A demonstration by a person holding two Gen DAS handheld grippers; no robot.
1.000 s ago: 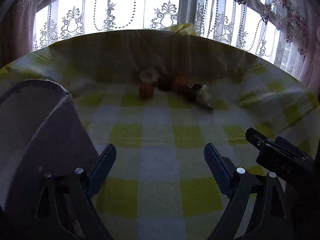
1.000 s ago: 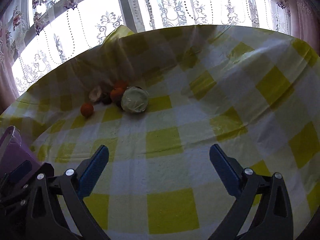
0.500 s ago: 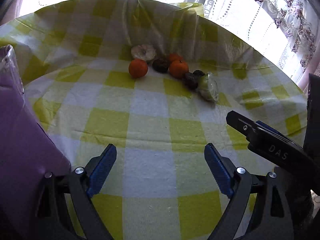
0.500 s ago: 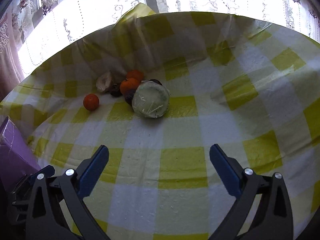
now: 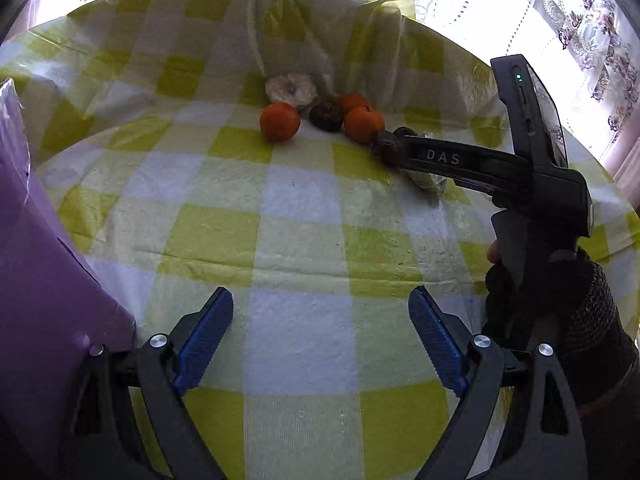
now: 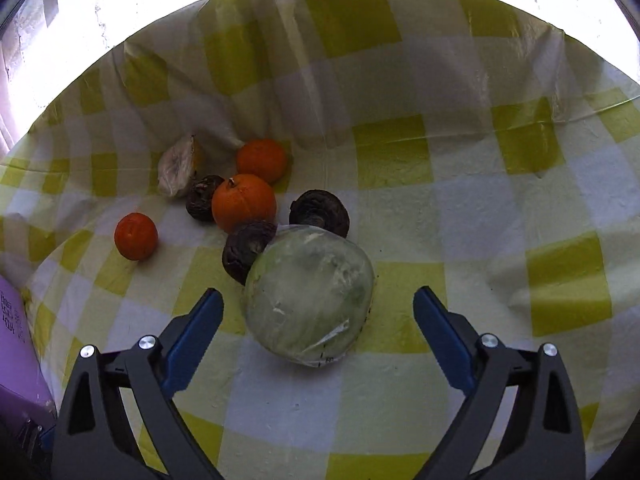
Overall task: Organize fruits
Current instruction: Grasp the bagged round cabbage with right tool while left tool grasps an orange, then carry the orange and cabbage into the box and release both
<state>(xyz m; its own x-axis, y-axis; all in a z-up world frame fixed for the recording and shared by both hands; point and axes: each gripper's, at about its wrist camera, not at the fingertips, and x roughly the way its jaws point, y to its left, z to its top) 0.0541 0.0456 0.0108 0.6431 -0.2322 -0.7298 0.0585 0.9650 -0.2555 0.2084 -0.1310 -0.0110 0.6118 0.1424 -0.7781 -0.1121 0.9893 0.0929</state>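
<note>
Right gripper [image 6: 318, 316] over wrapped cabbage [image 6: 310, 296], jaws apart.
"DAS" reads on its side at 2 o'clock; left gripper [image 5: 320, 334] jaws apart, empty; oranges [image 6: 244, 206] at 11 o'clock on table [image 6: 440, 216].

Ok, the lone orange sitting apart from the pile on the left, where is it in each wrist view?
Left wrist: the lone orange lies upper centre, left end of the fruit row, just below the pale wrapped item.
Right wrist: it sits at mid-left, apart from the cluster, far left of the wrapped cabbage.
Shared landmark: the pale wrapped item, directly behind the orange in both views.
</note>
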